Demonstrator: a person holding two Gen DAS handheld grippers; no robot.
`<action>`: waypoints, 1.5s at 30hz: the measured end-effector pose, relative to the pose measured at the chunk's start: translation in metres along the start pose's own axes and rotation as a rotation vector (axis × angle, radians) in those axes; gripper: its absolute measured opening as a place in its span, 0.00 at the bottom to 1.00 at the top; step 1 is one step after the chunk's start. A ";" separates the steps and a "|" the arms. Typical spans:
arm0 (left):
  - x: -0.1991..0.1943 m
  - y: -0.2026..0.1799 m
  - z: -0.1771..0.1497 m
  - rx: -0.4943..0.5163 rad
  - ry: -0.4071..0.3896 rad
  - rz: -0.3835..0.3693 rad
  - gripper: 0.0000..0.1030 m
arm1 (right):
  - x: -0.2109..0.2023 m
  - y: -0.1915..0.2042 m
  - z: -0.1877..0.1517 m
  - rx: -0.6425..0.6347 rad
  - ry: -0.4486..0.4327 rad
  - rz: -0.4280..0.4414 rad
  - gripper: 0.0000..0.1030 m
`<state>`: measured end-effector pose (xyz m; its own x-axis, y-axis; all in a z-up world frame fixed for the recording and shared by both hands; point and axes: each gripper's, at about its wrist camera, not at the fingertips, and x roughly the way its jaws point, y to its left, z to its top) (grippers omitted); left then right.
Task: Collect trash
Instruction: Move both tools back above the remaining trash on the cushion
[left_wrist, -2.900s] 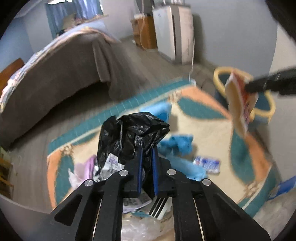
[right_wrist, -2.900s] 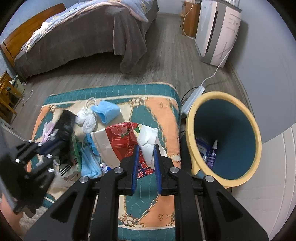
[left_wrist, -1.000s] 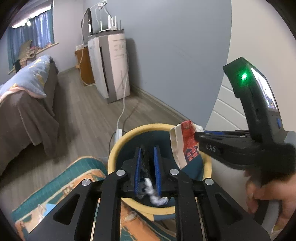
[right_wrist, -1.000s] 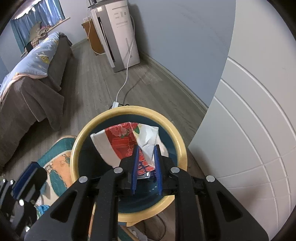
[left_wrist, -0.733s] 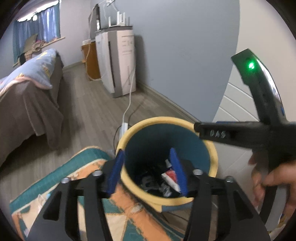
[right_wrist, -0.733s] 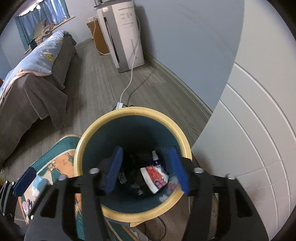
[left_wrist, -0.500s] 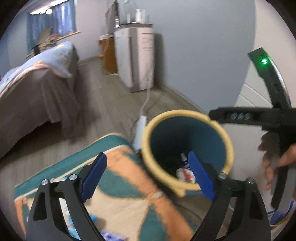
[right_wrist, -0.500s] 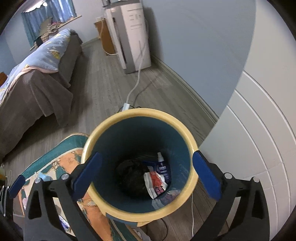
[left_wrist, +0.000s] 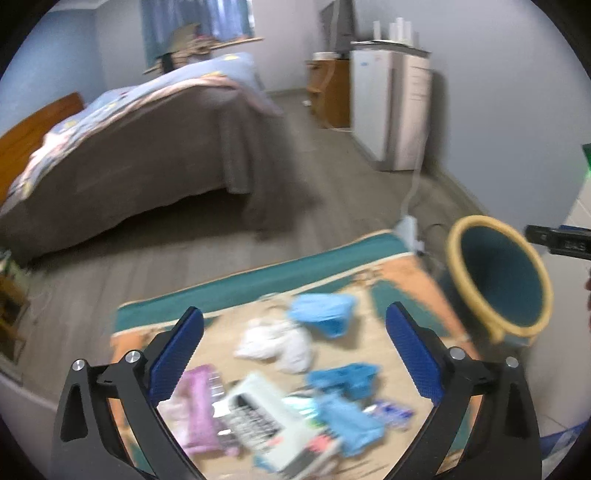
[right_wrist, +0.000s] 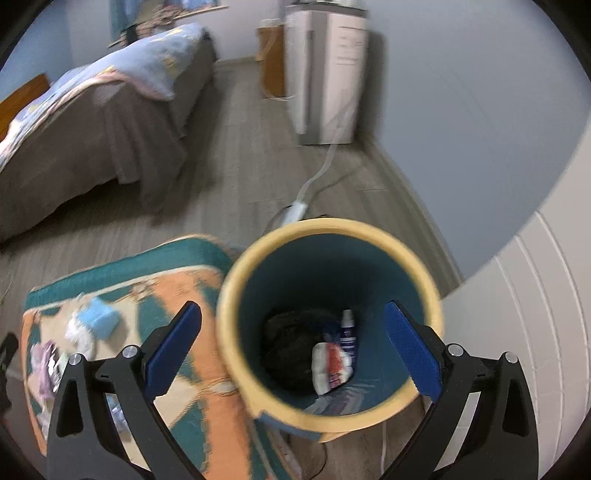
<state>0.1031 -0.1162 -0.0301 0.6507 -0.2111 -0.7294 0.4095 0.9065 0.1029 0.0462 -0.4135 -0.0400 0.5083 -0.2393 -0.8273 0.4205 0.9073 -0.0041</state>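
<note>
My left gripper (left_wrist: 293, 314) hangs over the patterned rug (left_wrist: 295, 277), its jaws opening wide with nothing held. Below it lie a blue cloth (left_wrist: 325, 314), a white wad (left_wrist: 280, 341), a pink packet (left_wrist: 195, 406), a white printed box (left_wrist: 266, 417) and blue gloves (left_wrist: 343, 376), all blurred. The yellow-rimmed teal bin (left_wrist: 454, 258) stands at the rug's right end. My right gripper (right_wrist: 292, 308) is open and empty above the bin (right_wrist: 332, 223). Inside the bin lie a black bag (right_wrist: 291, 332), a red and white packet (right_wrist: 330, 365) and a small bottle (right_wrist: 347, 332).
A bed (left_wrist: 129, 147) with a brown cover fills the back left. A white appliance (left_wrist: 388, 110) stands against the far wall, and its cable runs to a power strip (right_wrist: 295, 210) behind the bin. A white panelled surface (right_wrist: 535, 295) rises right of the bin.
Both grippers opened over the bin; the black bag and the red and white packet now lie inside it. My left gripper then swung left from the bin to the rug's trash.
</note>
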 end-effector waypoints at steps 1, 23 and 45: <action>-0.001 0.007 -0.002 0.000 0.008 0.022 0.95 | 0.000 0.008 -0.001 -0.017 0.009 0.013 0.94; -0.024 0.123 -0.048 -0.153 0.015 0.121 0.95 | -0.013 0.168 -0.020 -0.167 0.029 0.212 0.94; 0.028 0.158 -0.083 -0.117 0.142 0.094 0.95 | 0.028 0.195 -0.051 -0.217 0.212 0.219 0.94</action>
<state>0.1334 0.0517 -0.0905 0.5827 -0.0774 -0.8090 0.2686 0.9579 0.1018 0.1040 -0.2253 -0.0925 0.3919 0.0246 -0.9197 0.1384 0.9867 0.0853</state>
